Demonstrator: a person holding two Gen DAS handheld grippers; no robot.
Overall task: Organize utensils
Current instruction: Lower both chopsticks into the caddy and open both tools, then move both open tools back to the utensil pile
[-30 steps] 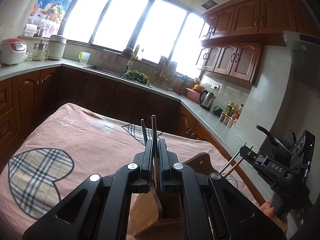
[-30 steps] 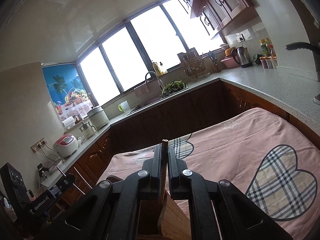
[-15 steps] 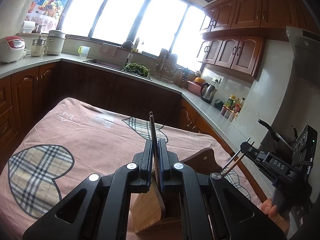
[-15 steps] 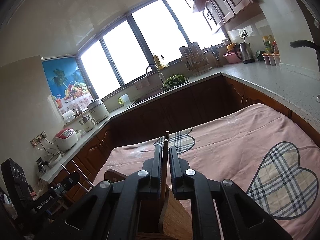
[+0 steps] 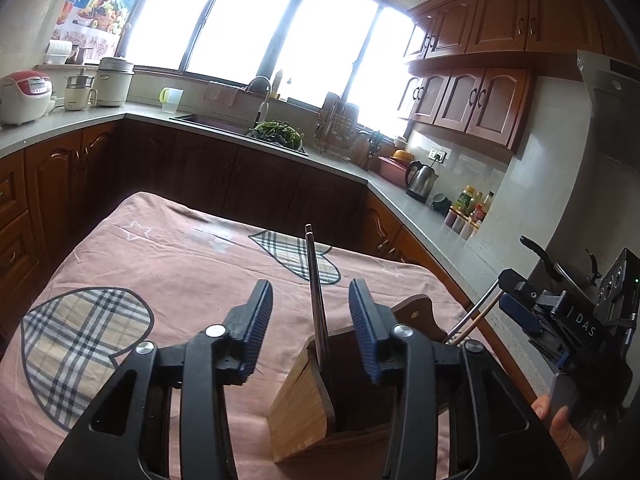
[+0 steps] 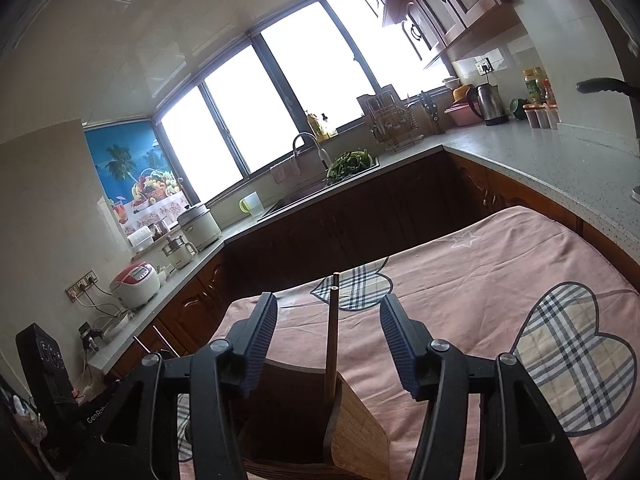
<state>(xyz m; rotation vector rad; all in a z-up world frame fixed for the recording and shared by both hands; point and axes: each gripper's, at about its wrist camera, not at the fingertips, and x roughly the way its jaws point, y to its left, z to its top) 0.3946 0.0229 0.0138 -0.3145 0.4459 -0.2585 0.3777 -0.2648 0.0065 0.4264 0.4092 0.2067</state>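
Bamboo, light and striped at its cut edge, makes up the open-topped utensil holder (image 5: 298, 408) that stands on the worktop under a pink cloth with plaid hearts (image 5: 172, 280). The left tongs (image 5: 311, 322) have just been opening, and their blue-padded fingers stand apart on either side of a thin dark chopstick (image 5: 316, 296), which leans upright in the holder and touches neither pad. The right tongs (image 6: 328, 342) have likewise just been opening; a slim brown chopstick (image 6: 332, 332) stands free between their parted fingers, its lower end down inside the same holder (image 6: 356, 432).

Only the left wrist view shows the right tongs from outside, at the right edge, with a bare hand (image 5: 560, 428) gripping the handle and two sticks slanting up from the holder just before the blue pads. It also takes in the wooden wall cupboards (image 5: 480, 96) and the holder's raised back panel (image 5: 416, 312). Only the right wrist view shows the wall sockets with plugged cables (image 6: 82, 286) beside the red and white rice cooker (image 6: 134, 284), and the body of the left tool at the lower left edge.
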